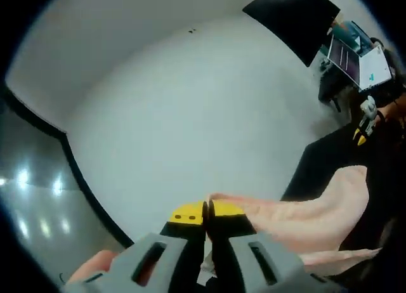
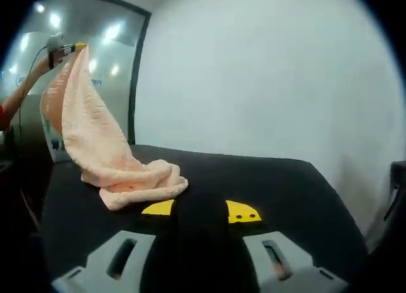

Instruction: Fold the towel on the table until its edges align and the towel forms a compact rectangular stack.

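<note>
Jaws of the left gripper (image 1: 206, 212) were pinched together on one corner of the peach towel (image 2: 104, 147), lifting it high while the rest trailed onto the black table (image 2: 266, 179). Beyond it, the right gripper (image 2: 200, 210) stood wide open, holding nothing — a one-corner lift risked bunching, or a slip.
</note>
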### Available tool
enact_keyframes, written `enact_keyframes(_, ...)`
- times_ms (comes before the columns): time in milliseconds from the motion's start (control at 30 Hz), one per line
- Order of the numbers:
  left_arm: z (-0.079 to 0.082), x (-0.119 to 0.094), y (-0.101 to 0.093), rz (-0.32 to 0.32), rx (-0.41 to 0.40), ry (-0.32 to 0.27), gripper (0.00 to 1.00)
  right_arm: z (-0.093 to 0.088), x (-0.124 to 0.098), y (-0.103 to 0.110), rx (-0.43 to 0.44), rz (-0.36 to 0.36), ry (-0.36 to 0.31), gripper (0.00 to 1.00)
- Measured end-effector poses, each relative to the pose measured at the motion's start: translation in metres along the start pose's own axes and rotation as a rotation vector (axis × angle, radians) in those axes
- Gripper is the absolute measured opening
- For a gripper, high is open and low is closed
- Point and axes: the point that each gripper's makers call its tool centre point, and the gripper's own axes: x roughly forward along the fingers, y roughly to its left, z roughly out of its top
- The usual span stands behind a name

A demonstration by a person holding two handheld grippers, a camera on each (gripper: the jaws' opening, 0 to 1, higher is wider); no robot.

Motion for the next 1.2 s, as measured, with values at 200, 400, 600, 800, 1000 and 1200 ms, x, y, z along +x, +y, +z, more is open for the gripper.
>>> enact_keyframes(200,-0.052,-0.026,-0.038,-0.100,-0.026,0.060,0.00,0.002,0.005,0.008,-0.074,0.004,0.011,0.26)
enact_keyframes(400,-0.082,-0.027,-0.137,-0.279,-0.201,0.018,0.00,0.002,0.007,0.018,-0.109,0.035,0.013,0.26)
enact_keyframes(600,-0.154,-0.009,-0.308,-0.553,-0.227,0.166,0.01,0.002,0.007,0.010,-0.095,0.009,0.011,0.26)
enact_keyframes(800,-0.255,0.002,-0.381,-0.625,-0.509,0.393,0.13,-0.006,0.010,0.010,-0.102,0.023,0.047,0.26)
enact_keyframes(1000,-0.227,0.017,-0.306,-0.464,-0.951,0.137,0.49,-0.004,0.012,0.001,-0.054,0.006,0.042,0.26)
enact_keyframes(1200,-0.243,-0.002,-0.306,-0.476,-1.126,-0.020,0.43,0.022,0.049,0.017,0.045,0.057,0.068,0.23)
